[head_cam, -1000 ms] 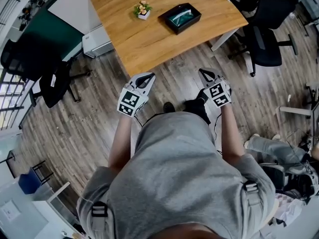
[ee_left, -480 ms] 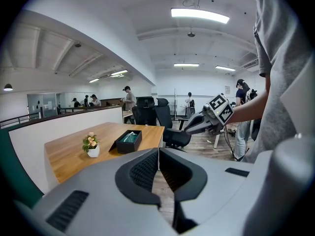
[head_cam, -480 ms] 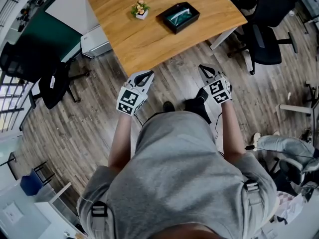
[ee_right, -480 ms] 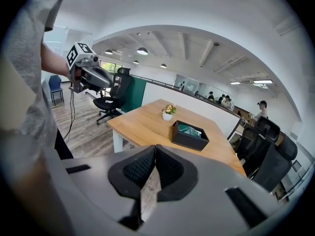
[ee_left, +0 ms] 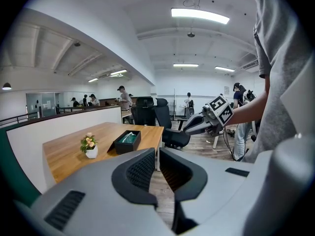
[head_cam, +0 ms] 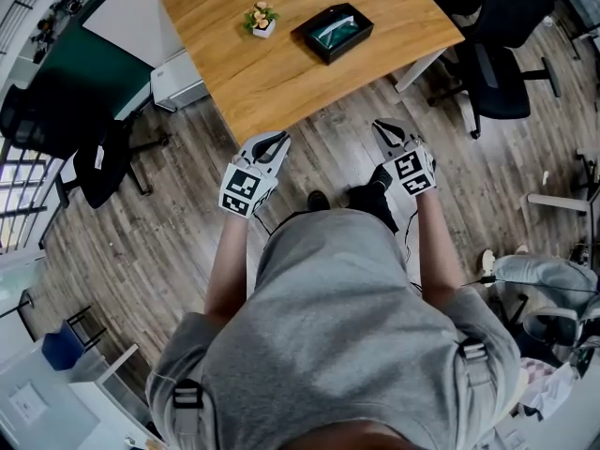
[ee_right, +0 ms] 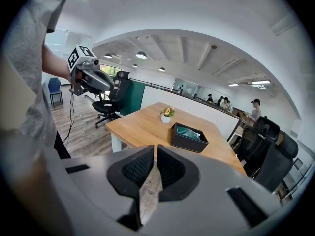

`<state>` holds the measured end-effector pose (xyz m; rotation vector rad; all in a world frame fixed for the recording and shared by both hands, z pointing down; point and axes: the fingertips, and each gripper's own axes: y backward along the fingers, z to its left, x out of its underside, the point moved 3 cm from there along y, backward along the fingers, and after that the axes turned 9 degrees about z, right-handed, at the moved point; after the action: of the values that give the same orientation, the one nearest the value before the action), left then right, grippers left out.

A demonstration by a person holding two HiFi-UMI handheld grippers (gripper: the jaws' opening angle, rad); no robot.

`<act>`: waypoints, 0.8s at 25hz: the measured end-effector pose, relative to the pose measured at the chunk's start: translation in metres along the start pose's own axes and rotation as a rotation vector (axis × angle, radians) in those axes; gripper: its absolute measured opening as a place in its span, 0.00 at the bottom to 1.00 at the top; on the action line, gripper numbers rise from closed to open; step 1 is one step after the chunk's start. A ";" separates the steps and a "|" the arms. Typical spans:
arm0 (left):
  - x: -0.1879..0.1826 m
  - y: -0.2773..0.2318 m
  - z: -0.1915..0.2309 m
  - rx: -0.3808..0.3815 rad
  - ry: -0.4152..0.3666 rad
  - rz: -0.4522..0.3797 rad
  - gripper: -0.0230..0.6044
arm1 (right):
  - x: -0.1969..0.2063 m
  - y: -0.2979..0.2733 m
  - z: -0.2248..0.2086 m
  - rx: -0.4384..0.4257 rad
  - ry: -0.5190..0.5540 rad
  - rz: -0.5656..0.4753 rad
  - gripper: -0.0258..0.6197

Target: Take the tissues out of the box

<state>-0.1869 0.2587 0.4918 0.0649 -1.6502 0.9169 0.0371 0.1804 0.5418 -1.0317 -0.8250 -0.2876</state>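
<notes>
Barely a stir since a second ago: the desk [head_cam: 281, 73] drifts a touch up-left in the head view, and both forearms stay bent at the waist, side by side, pointing forward. Desk's near edge sits just ahead of the tips, with open plank floor [head_cam: 169, 223] to the left and office chairs [head_cam: 497, 82] crowding the right corner. Tissue box [head_cam: 332, 32] lies well apart, mid-desk, near a small flowerpot [head_cam: 261, 21]. Left tongs [head_cam: 277, 141] are pinched together, empty. Right tongs [head_cam: 382, 127] have just cracked open a sliver, nothing between.
</notes>
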 end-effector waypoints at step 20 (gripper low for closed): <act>0.001 -0.005 0.001 -0.037 0.028 0.010 0.31 | 0.006 0.001 -0.007 0.000 -0.046 -0.026 0.37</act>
<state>-0.1851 0.2552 0.4952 0.0185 -1.6425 0.8904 0.0447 0.1759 0.5434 -1.0312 -0.8807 -0.2868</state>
